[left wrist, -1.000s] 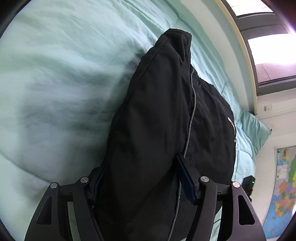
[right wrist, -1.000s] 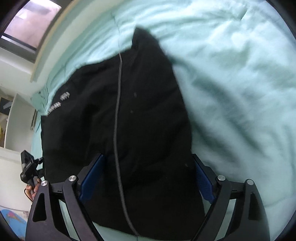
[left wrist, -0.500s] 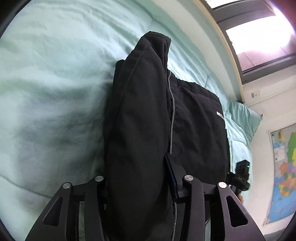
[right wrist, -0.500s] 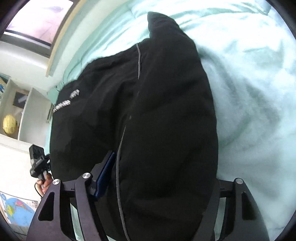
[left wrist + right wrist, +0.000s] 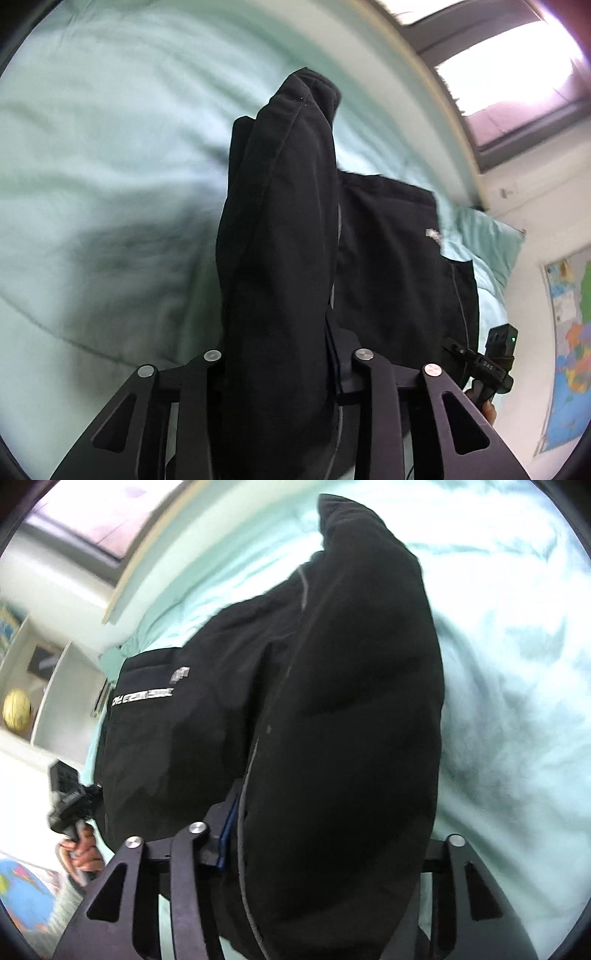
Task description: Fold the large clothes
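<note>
Left gripper (image 5: 280,369) clamps a raised fold of the black jacket (image 5: 388,258); right gripper (image 5: 325,834) apparently likewise, one finger hidden. Jacket's remainder lies on the green bedspread (image 5: 110,147).

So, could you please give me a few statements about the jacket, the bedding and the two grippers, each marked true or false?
1. The left gripper is shut on a fold of the black jacket. True.
2. The right gripper hangs open, holding nothing. False: it too grips the jacket.
3. The bedding is pale green. True.
4. The jacket is plain, with no lettering. False: white lettering shows on it.
5. A window is in view beyond the bed. True.
</note>
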`<state>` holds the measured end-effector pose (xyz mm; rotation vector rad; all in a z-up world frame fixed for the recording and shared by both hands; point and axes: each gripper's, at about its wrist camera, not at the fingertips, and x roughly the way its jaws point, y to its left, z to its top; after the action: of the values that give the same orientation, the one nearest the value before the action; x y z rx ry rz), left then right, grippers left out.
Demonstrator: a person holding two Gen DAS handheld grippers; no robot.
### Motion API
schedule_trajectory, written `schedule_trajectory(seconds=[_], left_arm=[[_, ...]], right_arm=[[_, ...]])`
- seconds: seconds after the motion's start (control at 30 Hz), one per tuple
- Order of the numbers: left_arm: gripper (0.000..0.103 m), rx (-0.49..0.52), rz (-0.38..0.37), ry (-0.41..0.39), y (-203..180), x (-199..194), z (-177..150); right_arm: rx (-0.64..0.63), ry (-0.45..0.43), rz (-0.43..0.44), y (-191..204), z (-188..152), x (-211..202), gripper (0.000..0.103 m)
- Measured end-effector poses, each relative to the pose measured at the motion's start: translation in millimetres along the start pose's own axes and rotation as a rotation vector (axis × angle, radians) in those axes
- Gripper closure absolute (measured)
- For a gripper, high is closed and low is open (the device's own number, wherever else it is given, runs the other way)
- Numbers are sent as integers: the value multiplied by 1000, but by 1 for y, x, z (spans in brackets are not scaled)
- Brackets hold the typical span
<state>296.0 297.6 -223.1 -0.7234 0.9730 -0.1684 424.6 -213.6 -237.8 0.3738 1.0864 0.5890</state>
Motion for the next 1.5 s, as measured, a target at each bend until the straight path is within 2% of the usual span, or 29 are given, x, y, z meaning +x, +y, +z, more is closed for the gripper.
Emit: schedule_trajectory(seconds=[0.07, 0.2, 0.43, 0.6, 0.77, 0.9, 0.97, 1.07, 1.1, 1.13, 1.2, 1.27, 1.33, 1.37, 1.4, 1.43, 1.5], left_arm=[[72, 59, -26, -20, -28, -20, -10], [72, 111, -99, -66, -70, -75, -40], [72, 187, -158, -112, -105, -168, -121], [72, 193, -170, -86, -115, -189, -176], [72, 134, -134, 9, -96, -174, -224], [72, 30, -89, 124, -60, -141, -253], [69, -67, -37, 167, -26, -124, -267], [61, -258, 8, 191, 42, -111, -282], [59, -342, -18, 191, 69, -110, -287], [59, -440, -87, 191, 94, -110, -293], [58, -568, -171, 181, 120, -118, -300], [58, -525, -122, 130, 117, -140, -296], [59, -415, -6, 87, 95, -168, -287], [60, -359, 33, 67, 83, -179, -281], [60, -270, 81, 41, 62, -191, -276], [60, -194, 118, 28, 40, -199, -273], [60, -69, 150, 23, 6, -204, -271]], right_arm=[[-31, -26, 5, 21, -6, -16, 55], [-83, -65, 0, 52, -23, -64, 56], [-107, -126, -4, 76, -80, -172, 56], [-84, -116, -37, 69, -130, -221, 56], [-7, -13, -86, 40, -177, -206, 56], [60, 101, -152, 3, -215, -172, 55], [118, 135, -182, -17, -228, -159, 52], [297, 146, -166, -71, -247, -153, 38], [353, 139, -130, -90, -255, -156, 38], [399, 130, -98, -102, -258, -159, 37], [482, 116, -53, -122, -263, -171, 37], [492, 103, -69, -129, -263, -189, 37], [472, 101, -148, -126, -259, -205, 30], [418, 91, -227, -116, -253, -219, 30], [374, 80, -263, -115, -254, -230, 30], [323, 59, -289, -101, -248, -239, 30], [237, 23, -283, -74, -238, -250, 30]])
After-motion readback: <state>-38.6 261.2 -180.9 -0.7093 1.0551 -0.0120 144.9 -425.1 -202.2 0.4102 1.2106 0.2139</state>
